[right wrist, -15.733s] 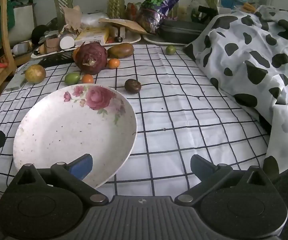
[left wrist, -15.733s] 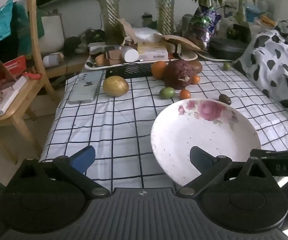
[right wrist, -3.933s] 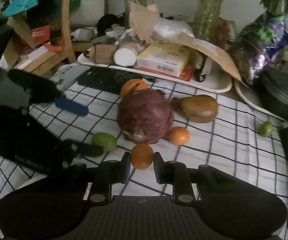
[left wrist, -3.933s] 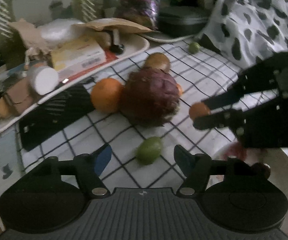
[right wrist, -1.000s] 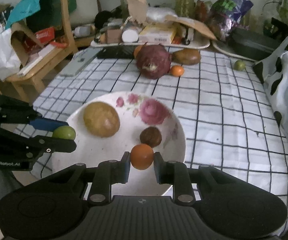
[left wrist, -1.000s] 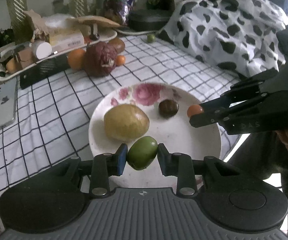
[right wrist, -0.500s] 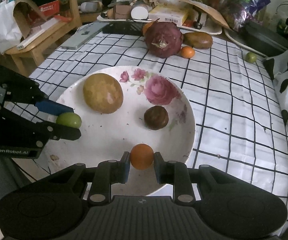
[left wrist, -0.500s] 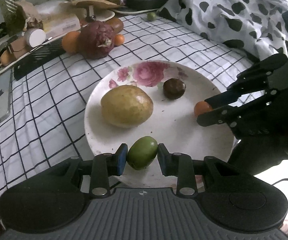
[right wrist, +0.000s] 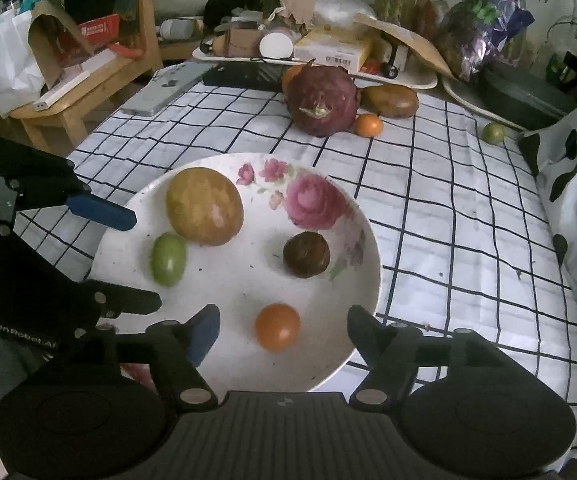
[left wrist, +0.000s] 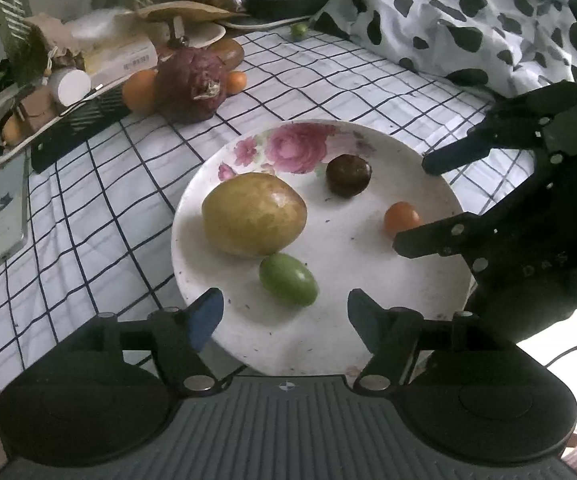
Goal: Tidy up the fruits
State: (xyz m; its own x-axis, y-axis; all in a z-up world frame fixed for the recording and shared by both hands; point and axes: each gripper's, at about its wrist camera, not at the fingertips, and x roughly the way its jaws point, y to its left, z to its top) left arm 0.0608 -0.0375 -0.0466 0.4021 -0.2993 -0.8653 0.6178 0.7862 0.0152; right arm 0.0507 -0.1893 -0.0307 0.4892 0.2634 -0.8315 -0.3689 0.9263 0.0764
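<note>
A white flowered plate (left wrist: 368,332) (right wrist: 352,216) holds a large yellow fruit (left wrist: 254,214) (right wrist: 204,206), a dark brown fruit (left wrist: 348,175) (right wrist: 306,254), a green fruit (left wrist: 287,279) (right wrist: 168,259) and a small orange fruit (left wrist: 402,219) (right wrist: 277,327). My left gripper (left wrist: 282,318) is open and empty, just behind the green fruit; it also shows in the right wrist view (right wrist: 132,260). My right gripper (right wrist: 282,330) is open around the orange fruit, not gripping it; it also shows in the left wrist view (left wrist: 412,202).
On the checked cloth behind the plate lie a big purple vegetable (right wrist: 322,100), an orange (left wrist: 139,90), a small orange fruit (right wrist: 368,125), a brown fruit (right wrist: 390,101) and a small green fruit (right wrist: 493,133). A cluttered tray (right wrist: 408,78), a phone (left wrist: 4,212) and a spotted blanket (left wrist: 468,28) surround them.
Both grippers have opened and let go. The green fruit and the small orange fruit now lie on the plate.
</note>
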